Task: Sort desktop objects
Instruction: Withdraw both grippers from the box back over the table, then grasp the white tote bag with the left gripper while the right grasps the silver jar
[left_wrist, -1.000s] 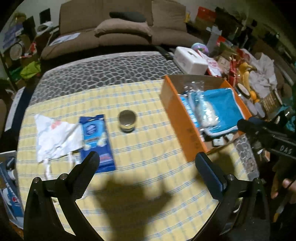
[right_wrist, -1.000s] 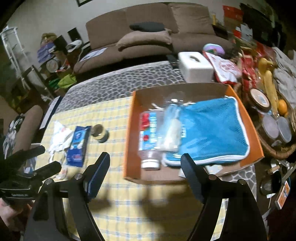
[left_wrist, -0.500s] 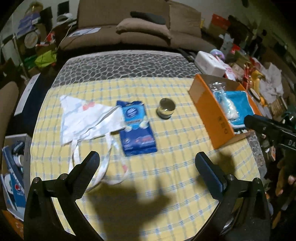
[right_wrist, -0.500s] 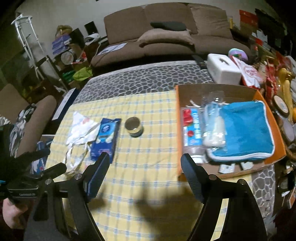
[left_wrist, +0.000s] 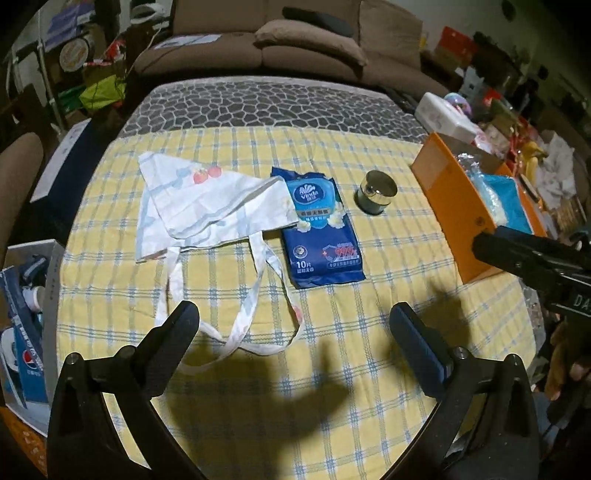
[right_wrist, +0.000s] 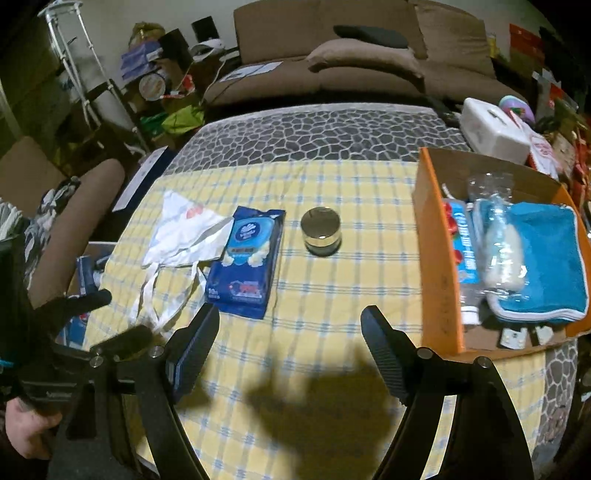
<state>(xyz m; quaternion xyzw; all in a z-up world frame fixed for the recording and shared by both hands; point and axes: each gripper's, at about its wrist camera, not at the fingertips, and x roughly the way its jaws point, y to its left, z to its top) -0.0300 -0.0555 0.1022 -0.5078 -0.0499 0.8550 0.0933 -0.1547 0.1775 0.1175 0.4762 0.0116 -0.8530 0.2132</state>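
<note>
Left claw (left_wrist: 293, 323): released, nothing between its fingers; it hung over the near part of the counter (left_wrist: 332, 387), above the loops of the bag's straps.
Right claw (right_wrist: 290, 326): released as well, jaws wide and bare; it hovered over the checked cloth at about 6 o'clock from the jar.
Things to sort: the white cloth bag (left_wrist: 207, 206) lay flat at 10 o'clock from the left claw; the blue wipes pack (left_wrist: 321, 229) lay at 12 o'clock, its top left corner tucked under the bag's edge; the gold-lidded jar (right_wrist: 320, 232) stood upright, apart from the pack.
Destination: the orange box (right_wrist: 437, 258) sat at 3 o'clock on the counter, already holding a blue pouch (right_wrist: 546, 258) and bottles.
Step in hand, as judged: approach for a first pick; no item was touched yet.
Doing it well: the right claw seemed best placed for the jar; straddle its round wall squarely and low, under the lid, so it would not slip or tip.
Caution: lifting the pack first would probably drag the bag; the straps could snag a finger.
</note>
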